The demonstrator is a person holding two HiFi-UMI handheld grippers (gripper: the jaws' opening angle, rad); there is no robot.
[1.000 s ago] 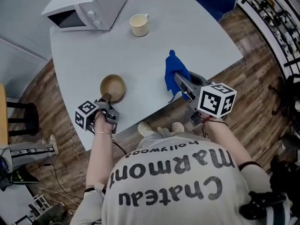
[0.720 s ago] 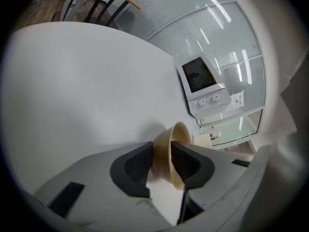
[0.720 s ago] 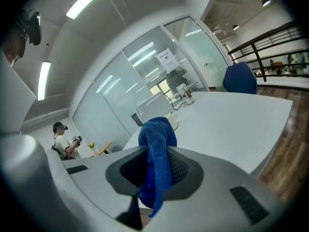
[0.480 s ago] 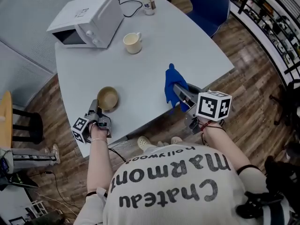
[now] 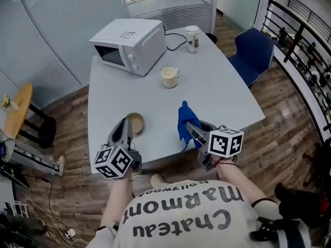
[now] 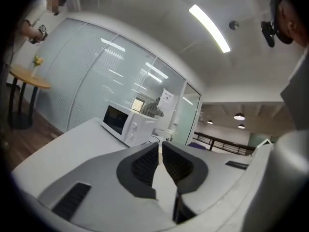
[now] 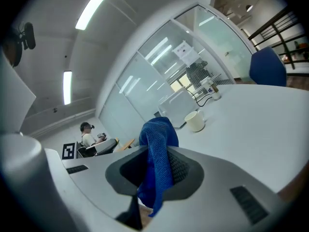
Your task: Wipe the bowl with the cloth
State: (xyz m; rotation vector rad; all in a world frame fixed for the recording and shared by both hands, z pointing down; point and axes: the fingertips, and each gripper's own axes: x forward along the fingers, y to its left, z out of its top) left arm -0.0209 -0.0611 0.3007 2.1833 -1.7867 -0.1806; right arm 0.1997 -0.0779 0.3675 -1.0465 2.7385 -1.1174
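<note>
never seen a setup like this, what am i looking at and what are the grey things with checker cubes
No robot here: a person stands at a table with a hand-held two-jaw gripper in each hand; the patterned cubes are part of them. The overhead picture comes from a camera on the person's head. The other two come from cameras riding on the grippers, looking along their jaws. On the table are a microwave, a mug, a lidded cup and a tan bowl. The right gripper is clamped on a blue cloth. The left gripper holds nothing; its jaws have just been closing and stand almost together.
</note>
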